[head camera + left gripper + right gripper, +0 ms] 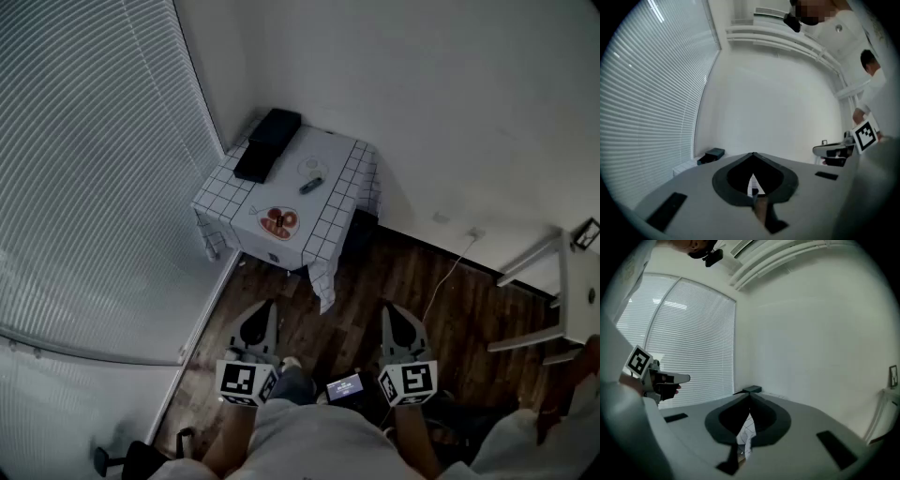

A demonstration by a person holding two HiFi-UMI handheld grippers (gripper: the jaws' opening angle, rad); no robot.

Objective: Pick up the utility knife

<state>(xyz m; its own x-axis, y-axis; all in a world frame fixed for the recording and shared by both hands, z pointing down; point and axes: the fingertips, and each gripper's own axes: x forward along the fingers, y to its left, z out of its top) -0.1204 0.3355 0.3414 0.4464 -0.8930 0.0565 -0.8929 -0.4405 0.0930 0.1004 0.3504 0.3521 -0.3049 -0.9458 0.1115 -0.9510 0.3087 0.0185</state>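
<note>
I hold both tools low in front of me, side by side over the wood floor [441, 309], pointing roughly level toward the corner of the room. The left tool [266, 309] is closed. In its own view the jaws meet at the tips [753, 155] with nothing between them. The right tool [390, 311] stands the same way, tips together [750, 398] and empty; through the slit below them I see only a strip of checked cloth [746, 430].

The knife [311, 185] lies on the small counter [330, 223] in the corner, well apart from both tools. It is a short blue-grey bar, set at a slant on the white middle of the cloth. A long black box [267, 143] lies to its left, near the blinds [94, 159]. A flat thing with a red pattern [279, 222] lies nearer to me than the knife, by the front edge. The cloth hangs down over the counter's front corner.

A phone [345, 386] with a lit screen sits between my wrists. A thin white cable [448, 274] runs across the floor to the wall [450, 112] at the right.
</note>
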